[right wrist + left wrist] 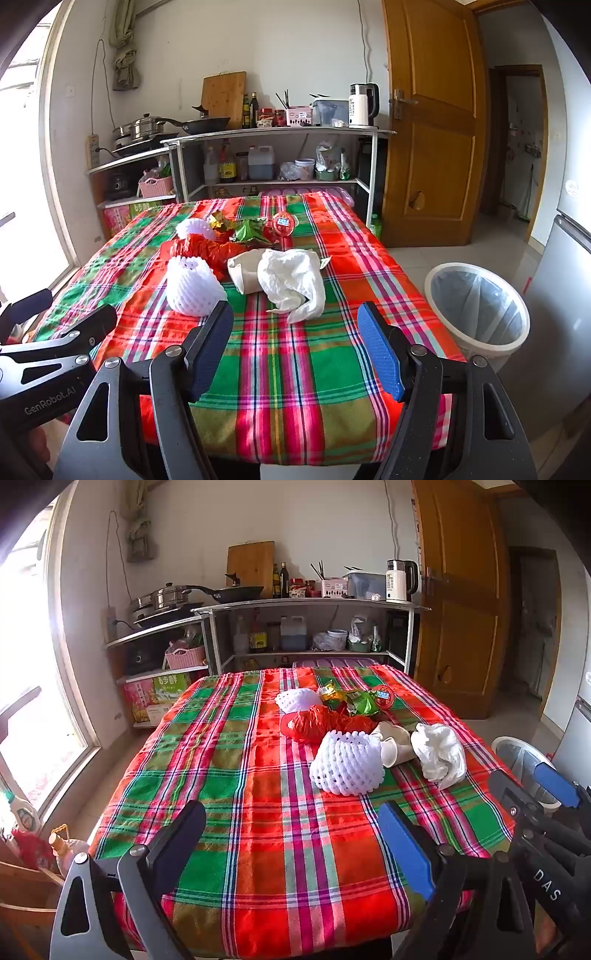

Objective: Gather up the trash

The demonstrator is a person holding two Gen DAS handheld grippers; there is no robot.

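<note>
Blue pads on our left claw (291, 845) and right claw (295, 350) are spread wide, holding nothing, over the table's (295, 406) near edge. The trash (291, 280) sits mid-table, toward the far edge. The bin (476, 306) waits by the right edge. We should reach slowly, pinch the white bag first.

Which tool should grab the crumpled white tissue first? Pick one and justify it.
Right. The right tool is open, and the white tissue lies just ahead between its fingers, with the bin on that side. The left tool faces the foam net.
</note>
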